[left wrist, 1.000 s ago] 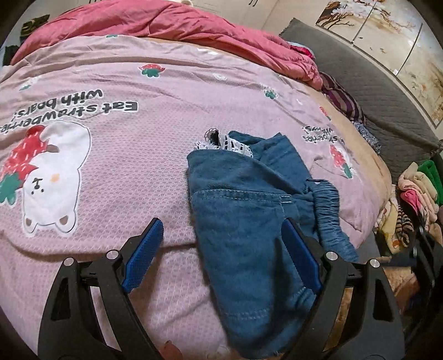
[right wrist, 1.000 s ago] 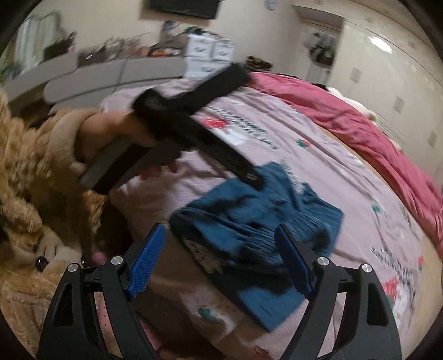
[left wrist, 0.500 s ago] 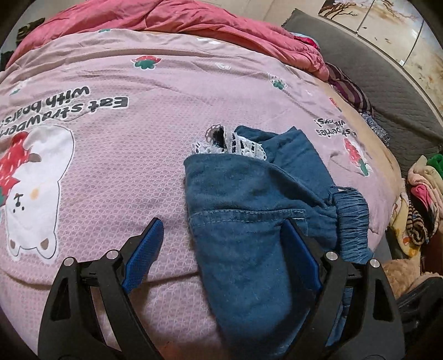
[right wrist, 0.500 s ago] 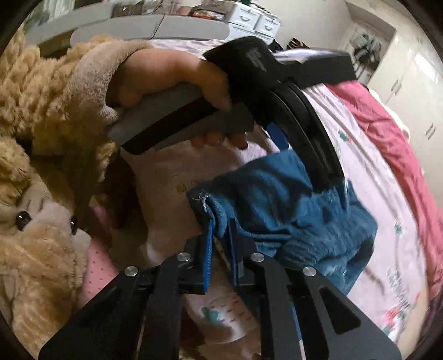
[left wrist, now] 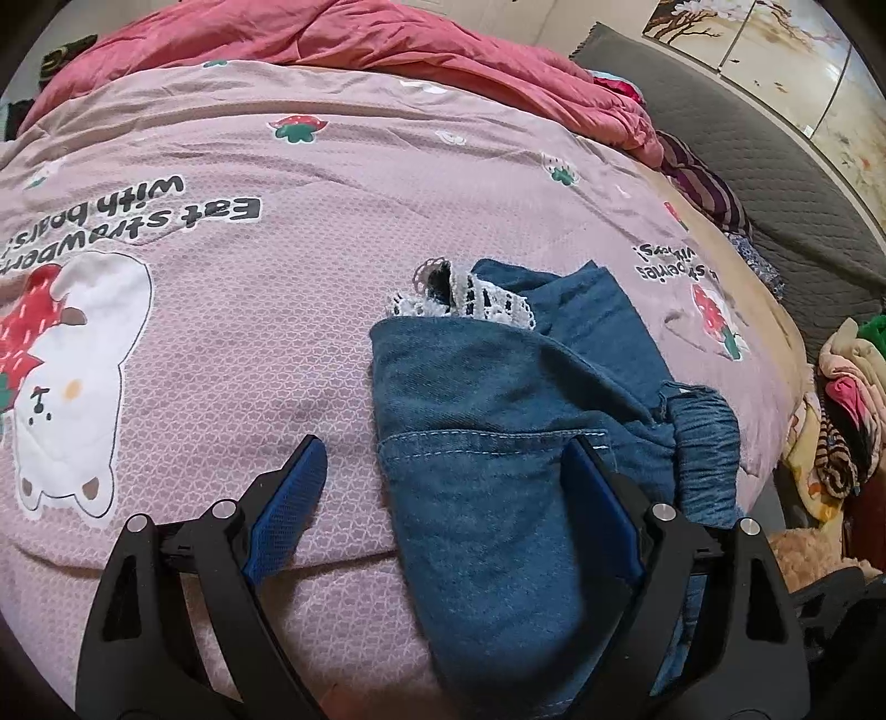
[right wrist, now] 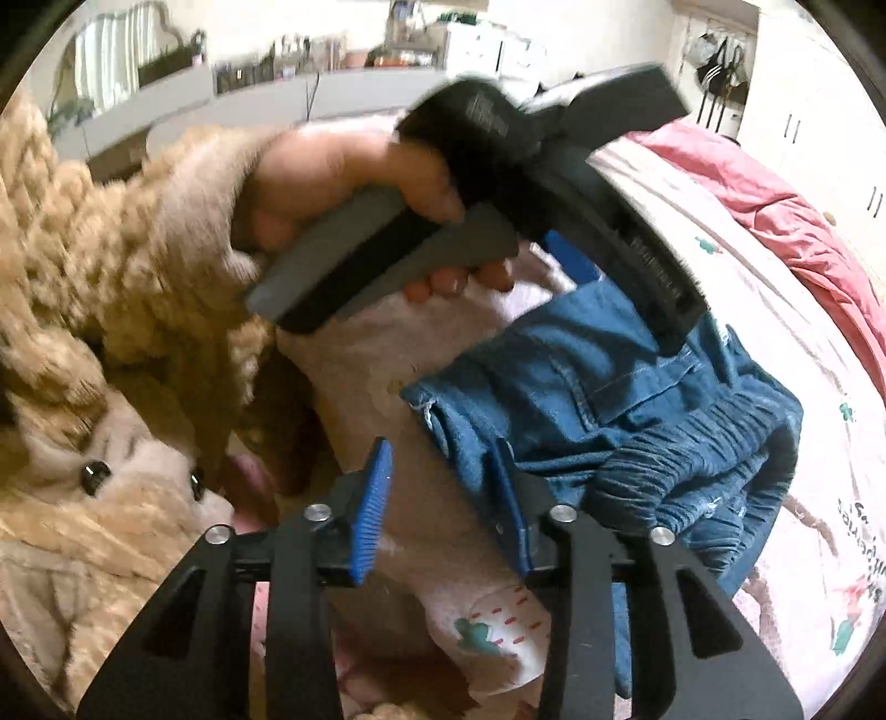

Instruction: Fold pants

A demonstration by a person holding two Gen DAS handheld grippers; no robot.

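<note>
Blue denim pants (left wrist: 498,432) with a white lace hem (left wrist: 470,296) lie folded in a bundle on the pink bedspread (left wrist: 249,343). My left gripper (left wrist: 443,459) is open and hovers over the near end of the pants, its right finger above the denim and its left finger above bare spread. In the right wrist view my right gripper (right wrist: 443,471) is open, its jaws a hand's width apart at the near corner of the pants (right wrist: 598,399), holding nothing. The left gripper body (right wrist: 581,183) and the hand holding it fill the upper middle there.
A pink quilt (left wrist: 360,50) is heaped at the far side of the bed. A grey mat (left wrist: 775,183) and a pile of clothes (left wrist: 847,410) lie to the right. A tan plush toy (right wrist: 99,387) sits at the bed's edge by my right gripper.
My right gripper closed on the near corner of the pants half a second ago and has now opened, letting it go. My left gripper moved slightly forward and stayed open.
</note>
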